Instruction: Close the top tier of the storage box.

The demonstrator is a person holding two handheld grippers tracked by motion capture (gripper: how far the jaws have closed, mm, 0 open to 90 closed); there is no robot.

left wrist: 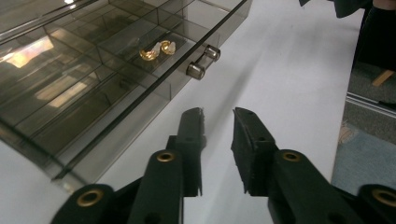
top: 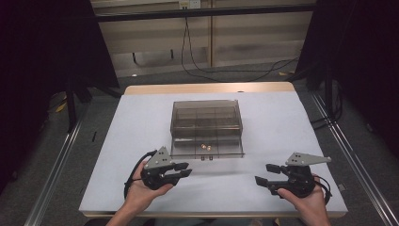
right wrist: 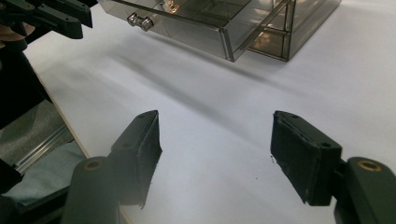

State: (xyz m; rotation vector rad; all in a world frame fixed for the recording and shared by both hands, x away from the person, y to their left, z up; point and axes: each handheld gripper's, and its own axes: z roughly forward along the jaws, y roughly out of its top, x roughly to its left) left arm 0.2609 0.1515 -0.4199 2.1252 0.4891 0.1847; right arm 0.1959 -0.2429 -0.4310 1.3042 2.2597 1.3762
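Taking the smoky clear drawer box (top: 206, 123) on the white table (top: 117, 155) as the landmark, the two grippers sit on the near side of it, closer to the person than its open front. The left gripper (top: 184, 169) is just short of the pulled-out drawer (top: 207, 147), its jaws drawn in to a narrow gap with nothing between them; in the left gripper view (left wrist: 218, 126) they aim past the drawer's front wall. The right gripper (top: 266, 173) hangs farther off, to the right of the box, jaws spread wide and empty (right wrist: 215, 140). Next out, the drawer's front carries a two-knob handle (left wrist: 203, 61) whose long axis runs across the front, along the table's width. Beyond it, in the middle front compartment, lie two small gold pieces (left wrist: 158, 50). From the left gripper the handle lies ahead and a little to its right, so that hand is the nearer one; pushing or gripping the handle would likely fall to it.
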